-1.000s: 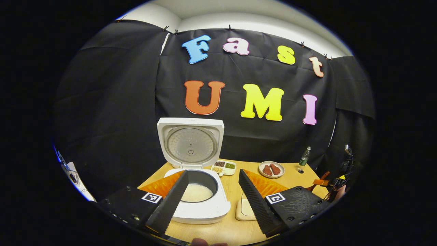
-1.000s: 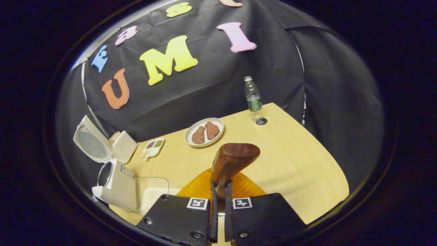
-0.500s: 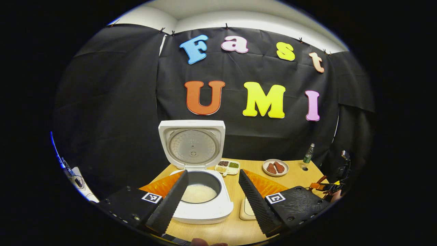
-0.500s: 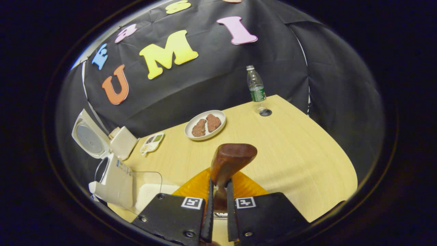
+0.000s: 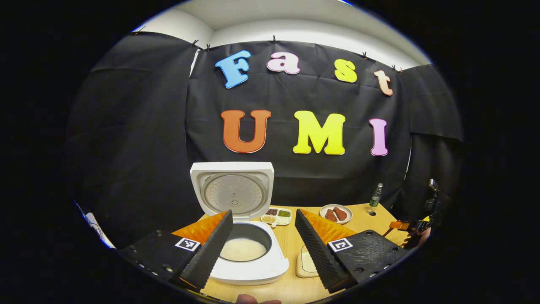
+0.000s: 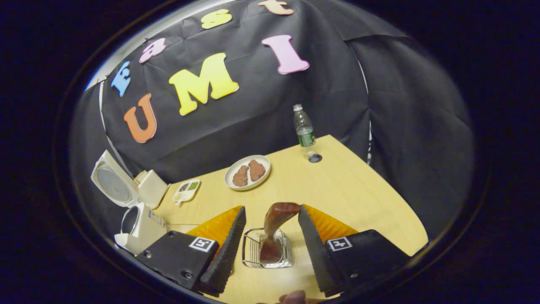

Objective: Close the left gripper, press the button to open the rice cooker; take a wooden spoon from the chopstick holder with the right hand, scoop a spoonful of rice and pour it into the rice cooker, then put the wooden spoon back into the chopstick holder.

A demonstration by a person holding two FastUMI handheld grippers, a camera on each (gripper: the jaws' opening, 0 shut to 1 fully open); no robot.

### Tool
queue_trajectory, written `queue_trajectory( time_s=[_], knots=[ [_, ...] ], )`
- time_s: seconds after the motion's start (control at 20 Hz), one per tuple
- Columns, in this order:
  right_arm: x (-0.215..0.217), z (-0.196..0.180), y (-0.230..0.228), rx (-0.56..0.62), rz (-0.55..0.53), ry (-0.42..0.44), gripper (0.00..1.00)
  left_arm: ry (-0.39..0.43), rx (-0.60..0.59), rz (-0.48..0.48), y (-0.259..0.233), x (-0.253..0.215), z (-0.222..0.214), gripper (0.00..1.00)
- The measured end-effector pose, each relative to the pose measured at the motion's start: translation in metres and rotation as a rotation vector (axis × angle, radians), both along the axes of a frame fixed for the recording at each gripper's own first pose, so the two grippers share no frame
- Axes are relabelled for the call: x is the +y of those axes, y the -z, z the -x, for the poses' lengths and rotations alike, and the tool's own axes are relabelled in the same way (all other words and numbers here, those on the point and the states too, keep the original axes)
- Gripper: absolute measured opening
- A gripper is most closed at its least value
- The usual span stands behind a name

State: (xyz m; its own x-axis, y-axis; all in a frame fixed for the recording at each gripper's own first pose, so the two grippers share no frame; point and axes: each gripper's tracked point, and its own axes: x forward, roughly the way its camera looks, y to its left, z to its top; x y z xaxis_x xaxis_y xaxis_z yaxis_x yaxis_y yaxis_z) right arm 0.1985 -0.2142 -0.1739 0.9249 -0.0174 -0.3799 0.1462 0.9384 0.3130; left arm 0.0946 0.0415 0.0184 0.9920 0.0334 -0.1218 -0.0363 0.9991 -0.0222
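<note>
Task looked all but finished. White rice cooker (image 5: 242,249) sat lid-up on the pale wooden tabletop (image 6: 350,194), white rice visible in its dark pot. Dark brown wooden spoon (image 6: 274,228) stood bowl-up in the wire-mesh chopstick holder (image 6: 266,248), between the right gripper (image 6: 270,236) jaws, which were spread wide, touching nothing. Left gripper (image 5: 263,242) jaws also spread, hovering over the cooker, empty. Round white plate (image 6: 247,172) at 12 o'clock from the holder. Likely only withdrawal left.
</note>
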Motion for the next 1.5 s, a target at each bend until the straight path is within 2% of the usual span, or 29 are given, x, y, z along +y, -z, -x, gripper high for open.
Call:
queue_trajectory(
  time_s=[0.15,0.25,0.3,0.5,0.65,0.9,1.25,1.5],
  knots=[
    [-0.012,0.021,-0.047,-0.077,0.026,0.042,0.81,0.021,-0.029,0.001,-0.008,0.007,-0.008,0.95],
    [-0.013,0.041,-0.075,-0.116,0.060,0.055,0.88,0.021,-0.049,0.015,-0.014,0.012,-0.014,0.95],
    [-0.012,0.051,-0.089,-0.134,0.086,0.061,0.96,0.021,-0.065,0.019,-0.019,0.015,-0.019,0.95],
    [-0.003,0.088,-0.136,-0.198,0.191,0.078,0.96,0.005,-0.168,-0.002,-0.059,0.036,-0.047,0.95],
    [0.002,0.112,-0.154,-0.225,0.260,0.101,1.00,-0.018,-0.222,-0.005,-0.087,0.051,-0.073,0.95],
    [0.006,0.148,-0.155,-0.224,0.286,0.119,0.99,-0.053,-0.225,-0.033,-0.099,0.075,-0.123,0.95],
    [-0.022,0.194,-0.132,-0.158,0.286,0.231,1.00,-0.102,-0.119,-0.041,-0.061,0.106,-0.195,0.95],
    [-0.023,0.203,-0.121,-0.118,0.252,0.271,0.99,-0.115,0.010,-0.005,-0.023,0.126,-0.231,0.95]
  ],
)
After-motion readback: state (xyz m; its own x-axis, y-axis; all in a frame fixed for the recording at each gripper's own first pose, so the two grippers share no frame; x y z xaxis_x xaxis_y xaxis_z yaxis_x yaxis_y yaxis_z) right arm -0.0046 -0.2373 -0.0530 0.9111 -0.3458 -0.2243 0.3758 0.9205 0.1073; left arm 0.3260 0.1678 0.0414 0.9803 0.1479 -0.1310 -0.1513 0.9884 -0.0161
